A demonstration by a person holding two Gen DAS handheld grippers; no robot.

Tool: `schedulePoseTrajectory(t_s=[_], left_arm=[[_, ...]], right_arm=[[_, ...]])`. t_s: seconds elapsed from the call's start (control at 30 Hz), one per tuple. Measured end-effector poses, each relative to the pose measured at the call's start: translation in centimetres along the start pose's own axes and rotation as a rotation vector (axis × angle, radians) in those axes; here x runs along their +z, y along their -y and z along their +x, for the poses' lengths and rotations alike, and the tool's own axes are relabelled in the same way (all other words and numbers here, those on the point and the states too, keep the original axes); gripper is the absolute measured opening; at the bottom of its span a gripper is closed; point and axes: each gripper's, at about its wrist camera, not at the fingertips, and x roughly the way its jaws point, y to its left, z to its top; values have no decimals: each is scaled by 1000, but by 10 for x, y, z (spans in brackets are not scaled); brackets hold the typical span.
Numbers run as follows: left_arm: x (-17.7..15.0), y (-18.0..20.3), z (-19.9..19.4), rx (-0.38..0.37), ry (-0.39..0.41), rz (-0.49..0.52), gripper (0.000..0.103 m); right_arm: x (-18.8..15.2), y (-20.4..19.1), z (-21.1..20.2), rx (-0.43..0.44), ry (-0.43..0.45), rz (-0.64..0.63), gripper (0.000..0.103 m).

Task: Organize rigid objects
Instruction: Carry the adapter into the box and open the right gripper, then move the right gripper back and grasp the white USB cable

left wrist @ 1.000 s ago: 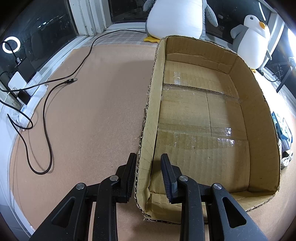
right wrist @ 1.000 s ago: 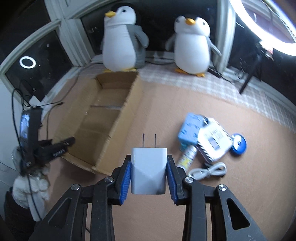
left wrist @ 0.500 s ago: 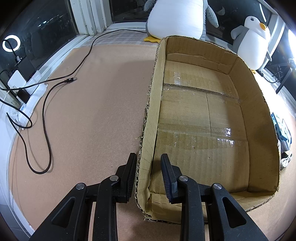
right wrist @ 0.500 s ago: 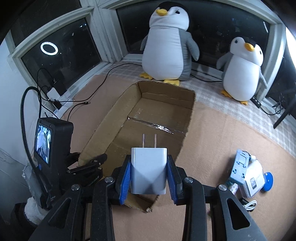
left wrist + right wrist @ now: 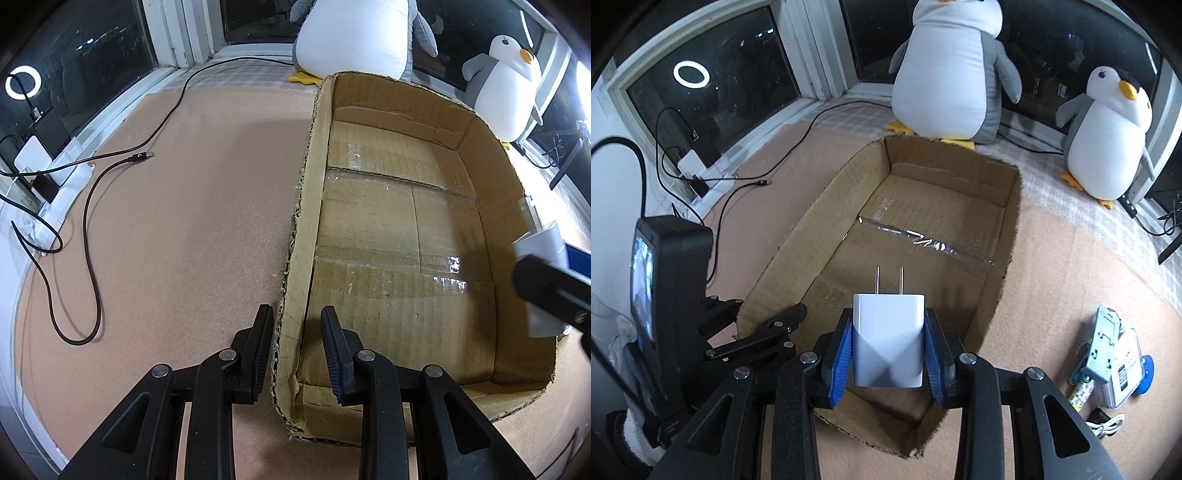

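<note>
An open, empty cardboard box lies on the brown mat; it also shows in the right wrist view. My left gripper straddles the box's left wall near its front corner, with the fingers a little apart around the cardboard. My right gripper is shut on a white wall charger, prongs pointing forward, held above the box's near end. The charger and right gripper show at the right edge of the left wrist view.
Two plush penguins stand behind the box. Black cables and a power strip lie left. A blue box, a white device, a small bottle and a coiled white cable lie on the mat at right.
My right gripper has carried the charger left and forward, from above the loose items to above the box's near end. The left gripper has stayed at the box wall.
</note>
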Motion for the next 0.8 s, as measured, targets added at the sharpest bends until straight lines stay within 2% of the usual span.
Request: schedulePoseTrajectory(t_s=[0.13, 0.2, 0.27, 0.53, 0.8], left_arm=[[0, 0, 0, 0, 0, 0, 29], [0, 0, 0, 0, 0, 0, 29], [0, 0, 0, -2, 0, 0, 29], [-1, 0, 0, 4, -2, -2, 29], [0, 2, -1, 15, -2, 4, 29]], right_arm=[[-1, -2, 4, 6, -9, -7, 34], [-1, -2, 4, 6, -7, -9, 43], [0, -1, 1, -1, 4, -1, 63], [-3, 11, -12, 13, 22, 39, 64], [-15, 41, -49, 13, 74, 127, 64]])
